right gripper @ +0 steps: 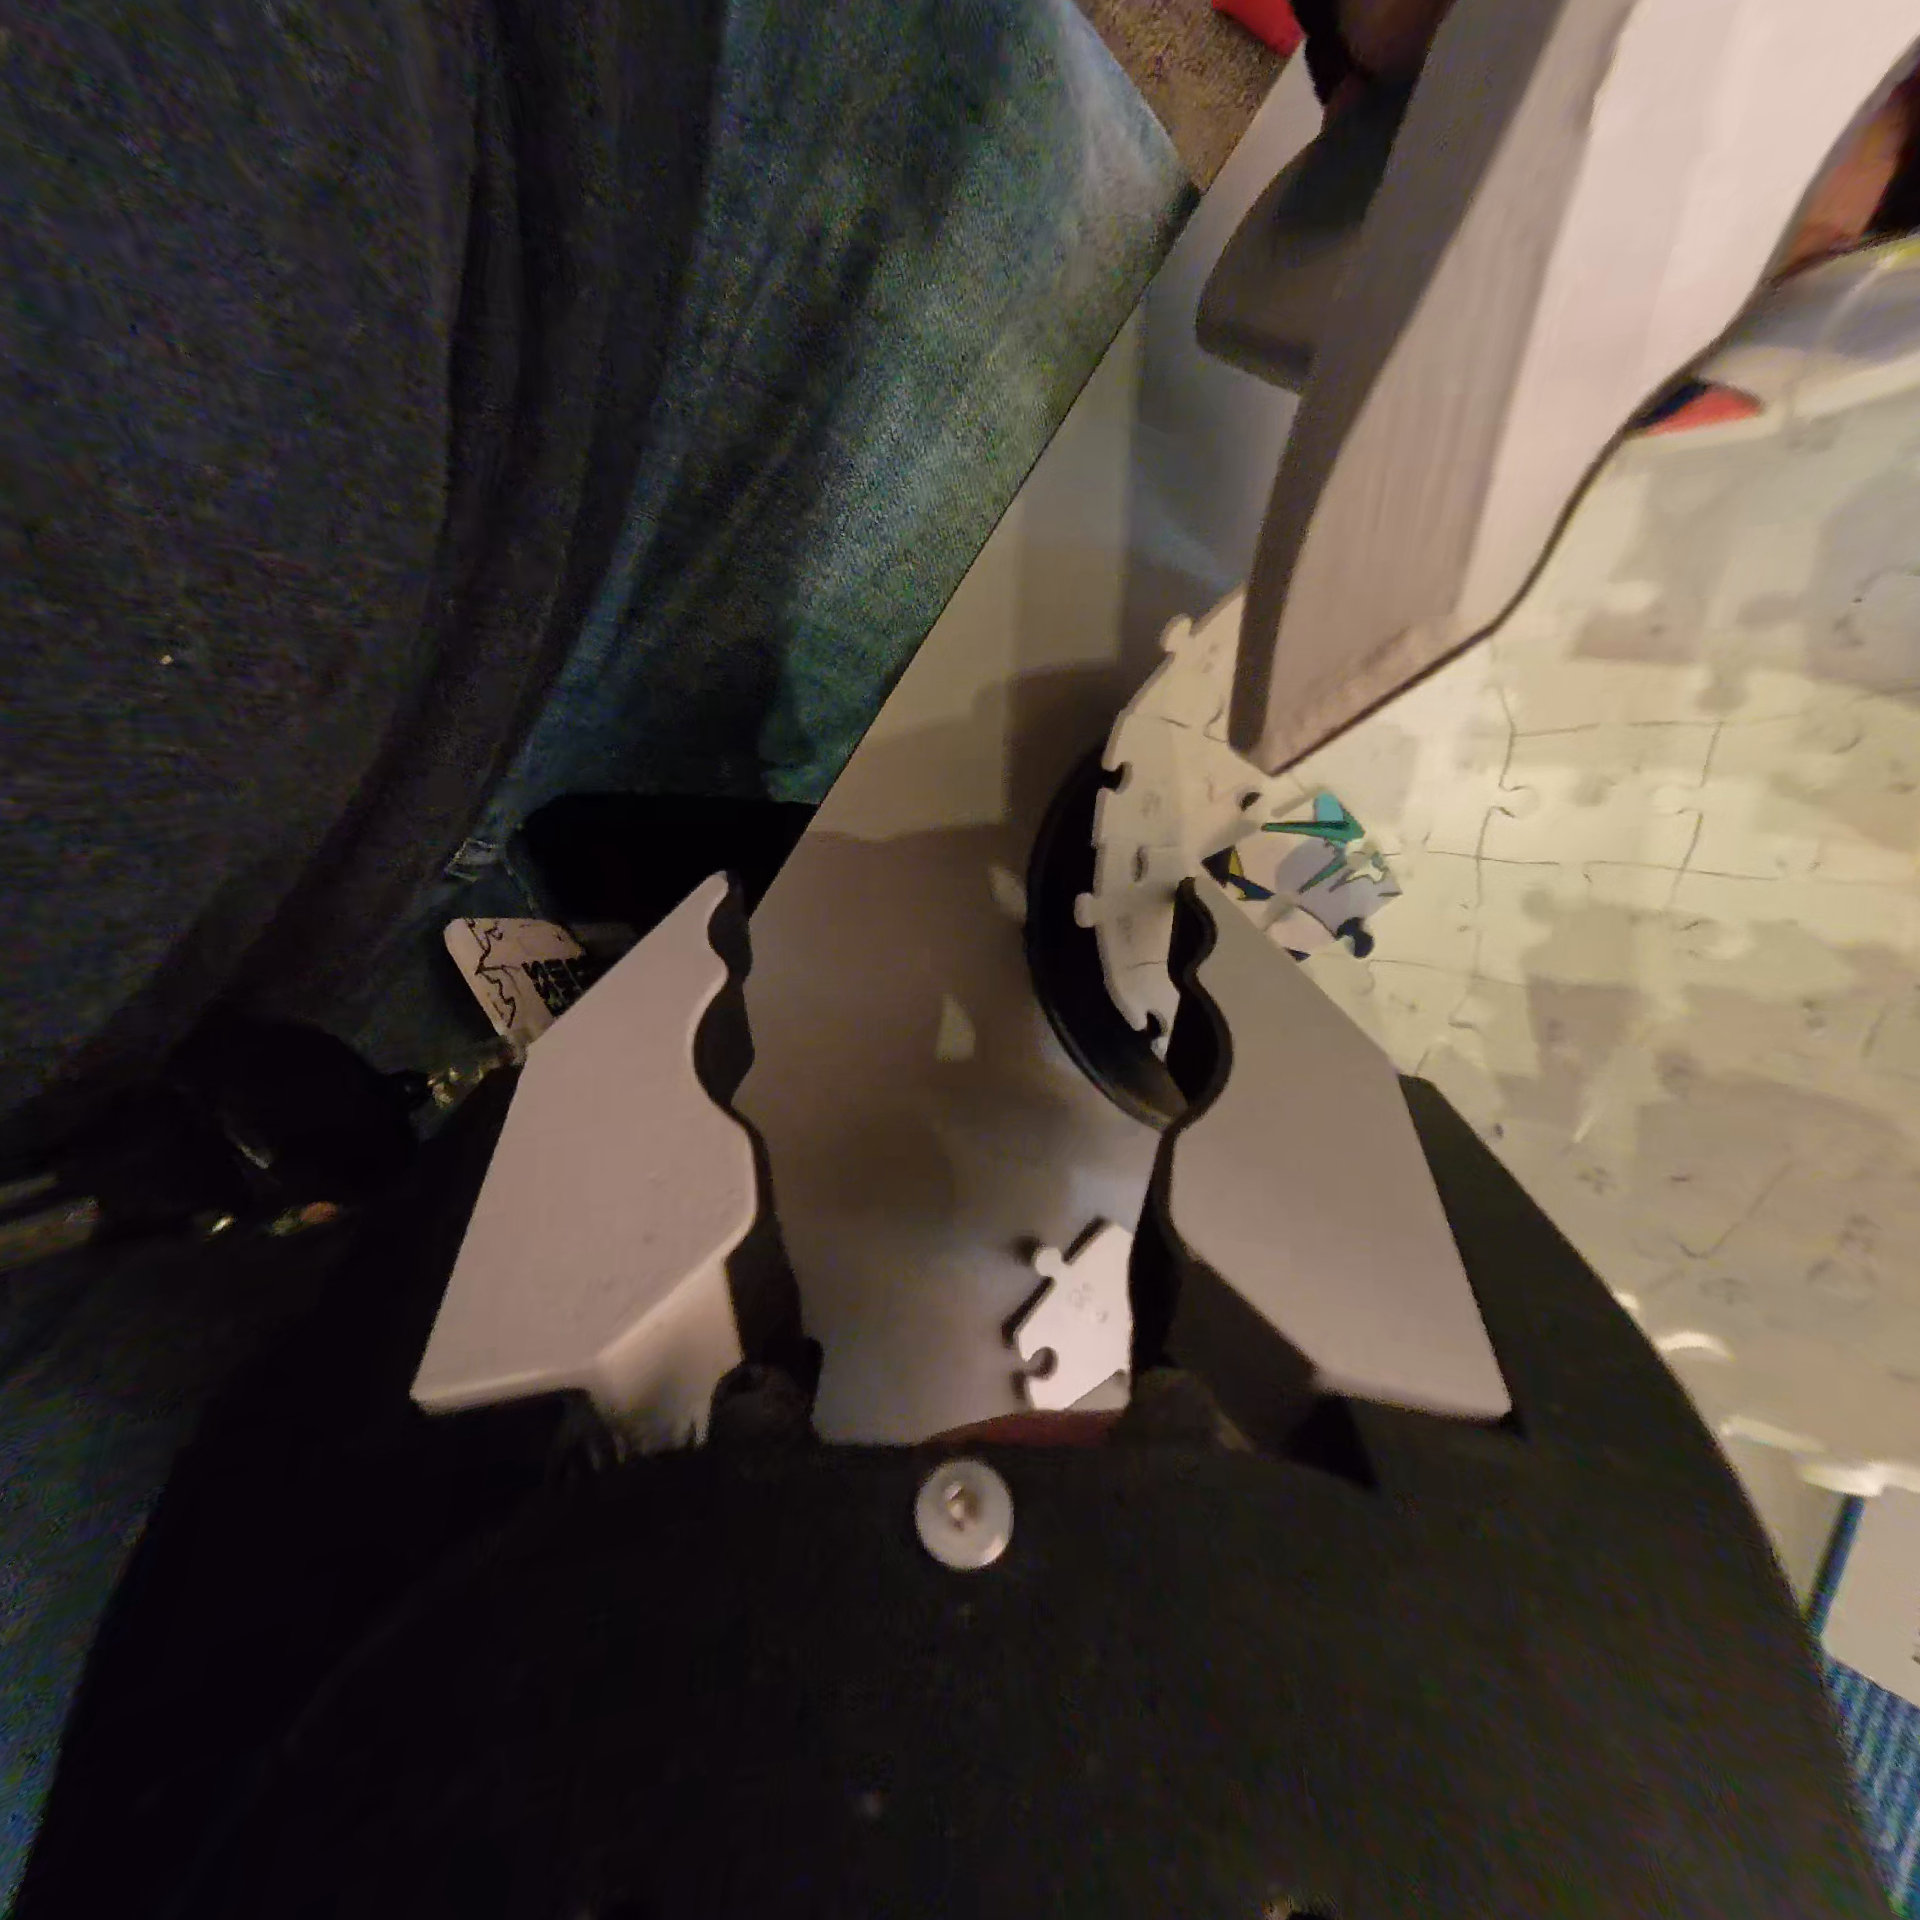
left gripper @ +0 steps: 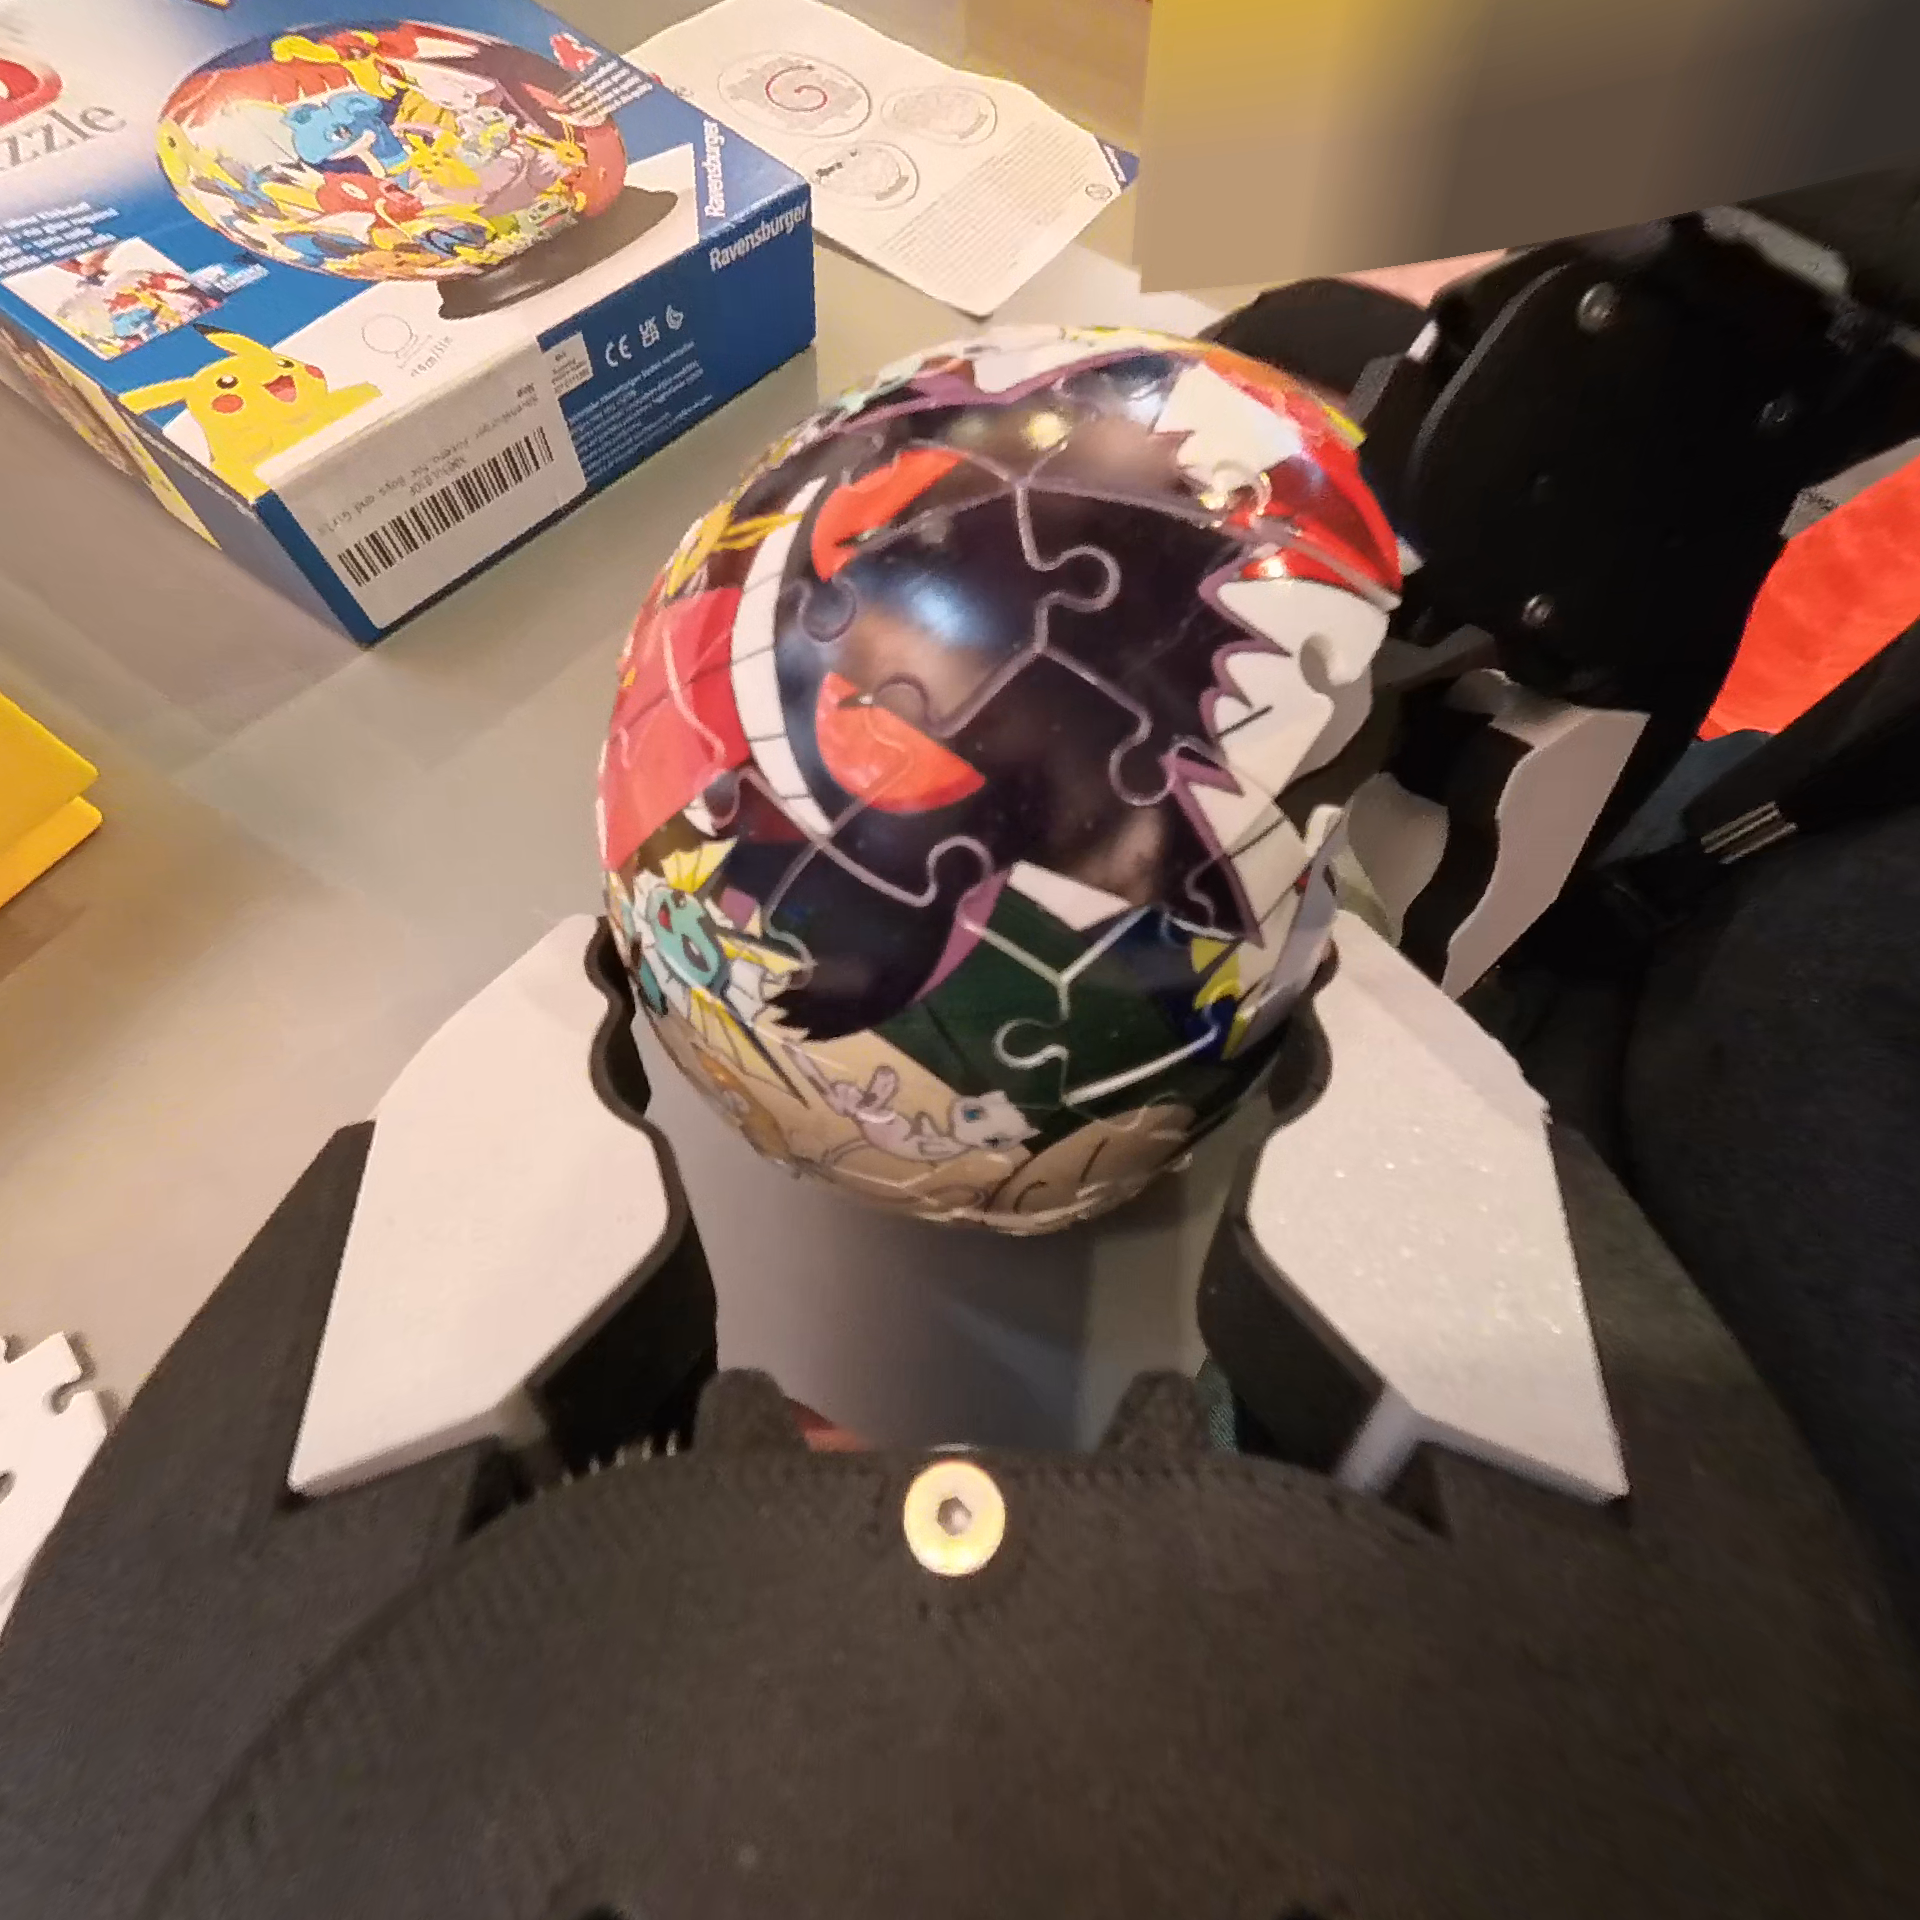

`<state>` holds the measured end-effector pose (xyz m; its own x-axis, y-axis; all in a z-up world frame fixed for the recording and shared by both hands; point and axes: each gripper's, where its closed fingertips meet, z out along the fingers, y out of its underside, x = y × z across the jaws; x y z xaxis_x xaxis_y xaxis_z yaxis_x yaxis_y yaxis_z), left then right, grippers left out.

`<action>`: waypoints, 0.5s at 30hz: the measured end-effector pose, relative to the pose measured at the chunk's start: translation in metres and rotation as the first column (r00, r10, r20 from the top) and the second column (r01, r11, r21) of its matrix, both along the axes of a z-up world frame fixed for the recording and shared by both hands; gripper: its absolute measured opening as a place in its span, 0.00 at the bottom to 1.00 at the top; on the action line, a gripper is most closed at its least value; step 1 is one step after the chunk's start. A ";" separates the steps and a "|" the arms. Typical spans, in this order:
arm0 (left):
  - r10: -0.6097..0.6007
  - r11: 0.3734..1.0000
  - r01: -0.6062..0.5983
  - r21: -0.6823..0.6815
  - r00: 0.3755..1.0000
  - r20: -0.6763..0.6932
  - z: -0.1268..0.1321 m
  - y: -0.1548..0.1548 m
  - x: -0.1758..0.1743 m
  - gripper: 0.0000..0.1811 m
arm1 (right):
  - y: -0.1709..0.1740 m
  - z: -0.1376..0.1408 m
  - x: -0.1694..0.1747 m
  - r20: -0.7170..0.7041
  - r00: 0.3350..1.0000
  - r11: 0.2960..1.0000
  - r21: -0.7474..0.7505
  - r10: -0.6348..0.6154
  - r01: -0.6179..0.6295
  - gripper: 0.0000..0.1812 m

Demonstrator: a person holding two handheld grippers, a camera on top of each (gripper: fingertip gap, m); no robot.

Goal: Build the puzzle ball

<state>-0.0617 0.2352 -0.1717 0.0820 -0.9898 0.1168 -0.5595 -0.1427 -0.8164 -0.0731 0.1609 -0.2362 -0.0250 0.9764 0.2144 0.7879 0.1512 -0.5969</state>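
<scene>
The puzzle ball [left gripper: 966,748] is a glossy sphere of interlocked coloured pieces, open on its right side. My left gripper [left gripper: 966,966] is shut on it, one finger on each side of its lower half. My right gripper [left gripper: 1475,665] shows at the ball's open right edge. In the right wrist view I look into the ball's white inside [right gripper: 1610,883]. My right gripper [right gripper: 956,904] is open, its right fingertip against the ball's jagged rim [right gripper: 1132,831]. A black ring [right gripper: 1070,1018] lies under that rim. A loose white piece [right gripper: 1081,1320] lies on the table between the fingers.
The blue puzzle box [left gripper: 416,312] lies at the back left, with a paper instruction sheet [left gripper: 935,156] behind it. A yellow object [left gripper: 31,800] and loose white pieces [left gripper: 42,1403] sit at the left edge. A person's clothing [right gripper: 623,416] lies beyond the table edge.
</scene>
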 end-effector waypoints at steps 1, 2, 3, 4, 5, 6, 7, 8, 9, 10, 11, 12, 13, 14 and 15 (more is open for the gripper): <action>-0.004 1.000 0.004 0.001 1.000 0.000 0.000 -0.001 0.000 0.65 | -0.001 0.001 0.001 -0.005 1.000 1.000 0.006 -0.001 0.001 0.44; -0.004 1.000 0.004 -0.001 1.000 0.007 0.001 -0.001 0.001 0.64 | -0.001 0.001 0.001 -0.010 1.000 1.000 0.010 -0.005 0.005 0.43; -0.003 1.000 0.003 -0.003 1.000 0.014 0.002 0.000 0.001 0.64 | -0.002 0.001 0.002 -0.013 1.000 1.000 0.013 -0.011 0.011 0.44; -0.006 1.000 0.006 -0.001 1.000 0.015 0.002 -0.001 0.001 0.64 | -0.002 0.000 0.003 -0.012 1.000 1.000 0.019 -0.016 0.016 0.44; -0.012 1.000 0.012 0.003 1.000 0.013 0.002 -0.001 0.002 0.64 | -0.002 0.000 0.004 -0.010 1.000 1.000 0.021 -0.022 0.022 0.44; -0.016 1.000 0.016 0.007 1.000 0.010 0.001 -0.002 0.002 0.64 | -0.001 0.000 0.004 -0.006 1.000 0.999 0.021 -0.027 0.027 0.44; -0.017 1.000 0.017 0.006 1.000 0.009 0.001 -0.002 0.002 0.64 | -0.001 0.000 0.004 -0.007 1.000 0.999 0.021 -0.030 0.030 0.44; -0.017 1.000 0.017 0.004 1.000 0.010 0.001 -0.001 0.002 0.64 | -0.001 0.000 0.004 -0.012 0.999 0.999 0.017 -0.032 0.032 0.44; -0.015 1.000 0.015 0.005 1.000 0.009 0.001 -0.002 0.002 0.64 | -0.001 0.000 0.004 -0.019 0.999 0.999 0.006 -0.035 0.035 0.44; -0.015 1.000 0.014 0.009 1.000 0.009 0.001 -0.002 0.001 0.64 | -0.001 0.001 0.004 -0.024 0.999 0.999 -0.002 -0.038 0.038 0.44; -0.013 1.000 0.012 0.014 1.000 0.012 0.001 -0.002 0.001 0.64 | -0.001 0.001 0.004 -0.027 0.999 0.999 -0.006 -0.042 0.042 0.43; -0.009 1.000 0.008 0.016 1.000 0.015 0.002 -0.003 0.000 0.64 | 0.000 0.002 0.004 -0.034 0.998 0.999 -0.015 -0.048 0.048 0.43; -0.004 1.000 0.003 0.016 1.000 0.021 0.004 -0.003 -0.001 0.64 | 0.001 0.003 0.003 -0.041 0.997 0.998 -0.028 -0.058 0.057 0.43; 0.000 1.000 0.000 0.027 1.000 0.020 0.005 -0.003 -0.002 0.64 | 0.002 0.003 0.004 -0.044 0.997 0.997 -0.037 -0.070 0.068 0.44; 0.004 0.999 -0.004 0.048 1.000 0.003 0.004 -0.003 -0.003 0.64 | 0.002 0.003 0.004 -0.049 0.996 0.997 -0.040 -0.074 0.072 0.43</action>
<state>-0.0651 0.2323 -0.1676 0.0861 -0.9939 0.0692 -0.5569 -0.1056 -0.8238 -0.0693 0.1632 -0.2334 0.0566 0.9828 0.1758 0.7646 0.0705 -0.6406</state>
